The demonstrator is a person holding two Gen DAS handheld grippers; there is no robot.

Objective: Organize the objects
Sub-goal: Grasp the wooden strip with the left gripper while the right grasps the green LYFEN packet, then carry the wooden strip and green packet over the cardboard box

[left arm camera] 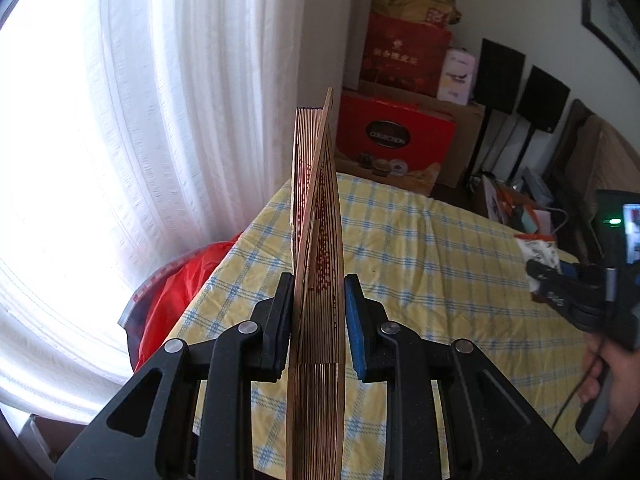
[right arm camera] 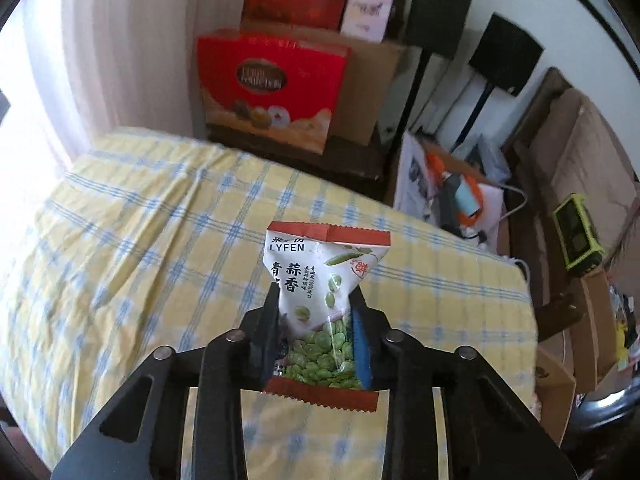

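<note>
The left tool (left arm camera: pixel 318 280) was clamped on a folded wooden fan (left arm camera: pixel 318 240), its slats pinched edge-on between the two pads and standing up from the jaws above the yellow-and-blue checked cloth (left arm camera: pixel 420 260) that covered the bench. The right tool (right arm camera: pixel 316 304) gripped a snack packet (right arm camera: pixel 320 276) of green beans, white with red crimped ends, its pads pressed into the packet's lower half so that the plastic bunched between them; the packet's upper part rose past the fingertips, clear of the cloth. In the left wrist view the right tool showed at the far right edge, held in a hand (left arm camera: pixel 600 380), with the packet's end poking from it. Beyond the bench stood a red gift box (right arm camera: pixel 272 92) against a cardboard carton (right arm camera: pixel 372 80), beside a white curtain (left arm camera: pixel 180 120).
</note>
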